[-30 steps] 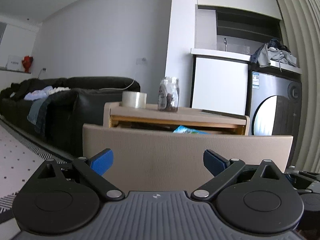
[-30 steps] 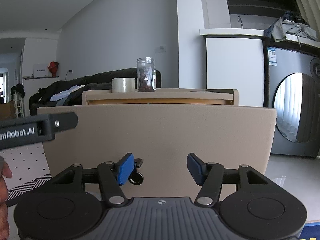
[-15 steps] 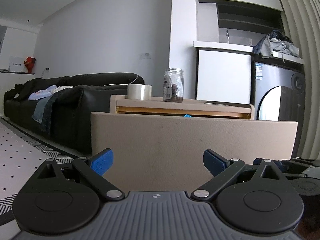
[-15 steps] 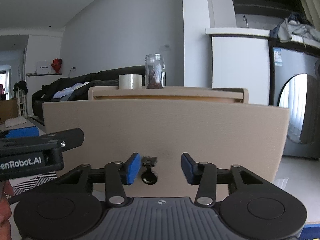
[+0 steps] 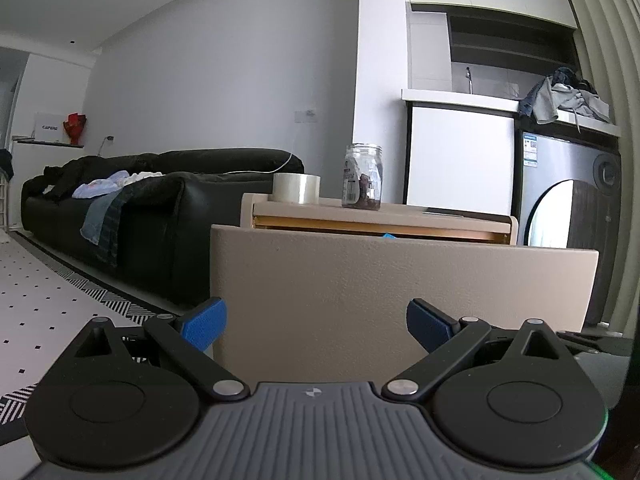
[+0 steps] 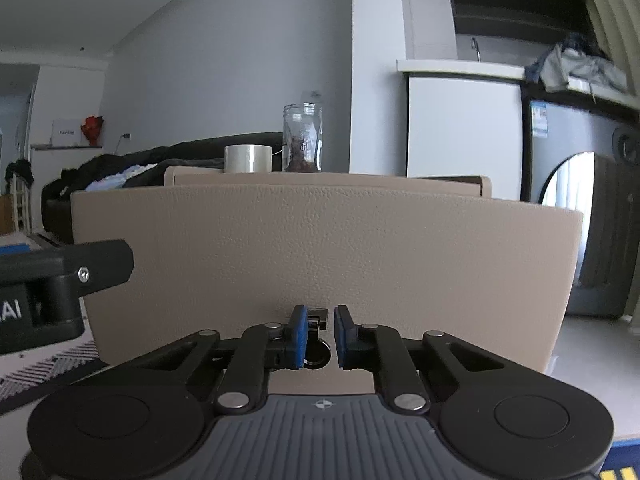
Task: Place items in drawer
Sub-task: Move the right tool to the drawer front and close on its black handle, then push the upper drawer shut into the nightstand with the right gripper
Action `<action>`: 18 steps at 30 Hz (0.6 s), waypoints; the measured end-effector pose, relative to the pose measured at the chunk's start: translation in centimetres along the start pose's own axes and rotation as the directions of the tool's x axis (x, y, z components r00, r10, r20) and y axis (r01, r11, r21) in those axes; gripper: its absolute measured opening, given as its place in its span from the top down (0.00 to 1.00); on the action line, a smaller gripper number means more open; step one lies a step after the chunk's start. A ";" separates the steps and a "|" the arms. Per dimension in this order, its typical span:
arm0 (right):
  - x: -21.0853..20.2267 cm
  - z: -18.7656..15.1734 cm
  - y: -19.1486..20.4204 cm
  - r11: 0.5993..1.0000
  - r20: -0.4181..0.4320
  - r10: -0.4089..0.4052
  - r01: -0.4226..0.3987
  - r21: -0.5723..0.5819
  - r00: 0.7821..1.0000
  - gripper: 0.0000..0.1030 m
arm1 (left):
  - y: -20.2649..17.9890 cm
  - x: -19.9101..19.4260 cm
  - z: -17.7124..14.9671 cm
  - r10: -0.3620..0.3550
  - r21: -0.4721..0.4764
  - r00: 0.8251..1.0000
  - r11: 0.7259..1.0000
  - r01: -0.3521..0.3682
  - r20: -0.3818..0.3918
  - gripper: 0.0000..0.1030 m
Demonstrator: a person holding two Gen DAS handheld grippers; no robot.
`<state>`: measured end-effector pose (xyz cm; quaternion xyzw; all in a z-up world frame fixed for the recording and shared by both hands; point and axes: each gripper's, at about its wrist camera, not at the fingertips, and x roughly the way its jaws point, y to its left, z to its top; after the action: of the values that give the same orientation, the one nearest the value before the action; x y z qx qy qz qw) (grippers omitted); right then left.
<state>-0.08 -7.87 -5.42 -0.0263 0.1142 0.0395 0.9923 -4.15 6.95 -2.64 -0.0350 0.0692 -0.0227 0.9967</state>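
Left gripper (image 5: pixel 316 320) is held wide and empty at the lower middle of the left wrist view, its blue pads (image 5: pixel 202 322) spread before the beige drawer front (image 5: pixel 400 276). In the right wrist view the right gripper (image 6: pixel 320 334) is seen at lower centre with its jaws drawn narrow around the small dark drawer handle (image 6: pixel 317 316); whether the pads are actually pressed on it cannot be told, since a thin gap seems to be left on either side.

At left of centre in the upper half of the left wrist view, a roll of clear tape (image 5: pixel 296 188) is stood on the cabinet top (image 5: pixel 400 210), and a glass jar (image 5: pixel 362 177) with dark contents is stood just to its right. Both are on top, not in the drawer. The drawer is seen pulled out from the cabinet, and a sliver of something blue (image 5: pixel 387 235) is glimpsed over its front edge; what it is cannot be made out.

The step in hand is judged to be the working of the drawer by its handle. If the tape and jar are still to be stowed, the drawer must be kept open and the empty left gripper raised to the cabinet top for the tape. If closing is meant, a straight, level push is called for so the jar is not shaken.
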 end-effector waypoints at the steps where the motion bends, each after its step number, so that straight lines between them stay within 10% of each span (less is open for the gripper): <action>1: 0.0 -0.1 0.0 1.000 0.001 0.001 -0.001 0.001 1.000 0.86 | -0.1 0.0 -0.1 0.003 0.000 1.000 1.000 -0.003 -0.001 0.03; 18: -1.0 -0.4 0.7 1.000 0.011 -0.003 0.003 0.002 1.000 1.00 | 0.8 0.1 -0.6 0.000 -0.031 0.999 1.000 -0.002 -0.034 0.02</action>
<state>-1.17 -7.25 -5.63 -0.0251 0.1086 0.0382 0.9930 -4.12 7.69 -3.30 -0.0501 0.0866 -0.0217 0.9947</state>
